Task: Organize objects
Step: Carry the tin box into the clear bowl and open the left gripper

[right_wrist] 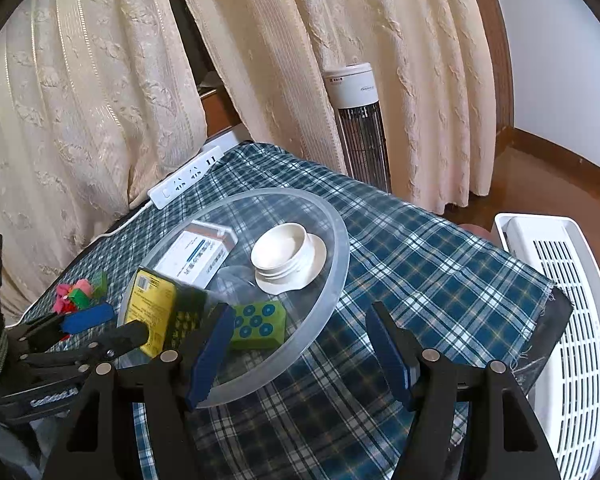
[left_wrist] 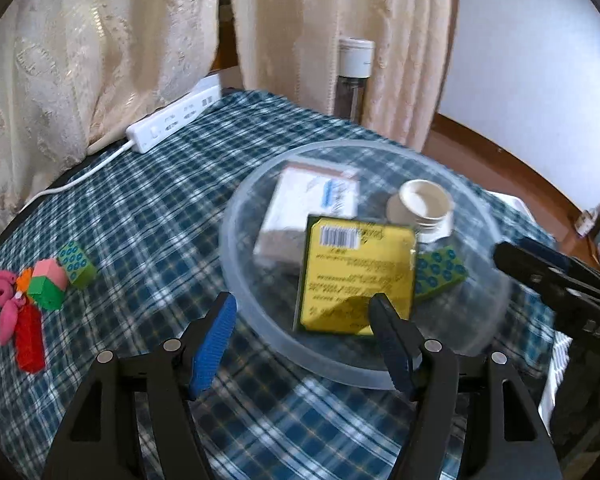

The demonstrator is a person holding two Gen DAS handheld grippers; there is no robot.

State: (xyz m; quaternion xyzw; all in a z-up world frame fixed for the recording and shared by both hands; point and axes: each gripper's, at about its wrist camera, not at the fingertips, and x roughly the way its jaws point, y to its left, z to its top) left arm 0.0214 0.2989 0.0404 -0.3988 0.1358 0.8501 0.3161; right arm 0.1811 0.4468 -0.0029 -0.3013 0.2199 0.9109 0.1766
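A clear plastic bowl (left_wrist: 260, 312) (right_wrist: 332, 280) sits on the plaid cloth. It holds a yellow packet (left_wrist: 356, 276) (right_wrist: 150, 312), a white box (left_wrist: 308, 204) (right_wrist: 198, 258), a white lid (left_wrist: 422, 206) (right_wrist: 286, 258) and a green block (left_wrist: 440, 272) (right_wrist: 260, 326). My left gripper (left_wrist: 302, 344) (right_wrist: 100, 326) is open and empty at the bowl's near rim, just short of the yellow packet. My right gripper (right_wrist: 300, 356) is open and empty over the bowl's right rim. A second green block (left_wrist: 76, 264) and a pile of small coloured toys (left_wrist: 28, 304) (right_wrist: 74, 294) lie left of the bowl.
A white power strip (left_wrist: 176, 118) (right_wrist: 186, 178) lies at the cloth's far edge by the cream curtains. A tower heater (right_wrist: 360, 120) stands behind the table. A white slotted appliance (right_wrist: 568, 320) stands at the right edge. The right gripper's body (left_wrist: 560, 280) shows at right.
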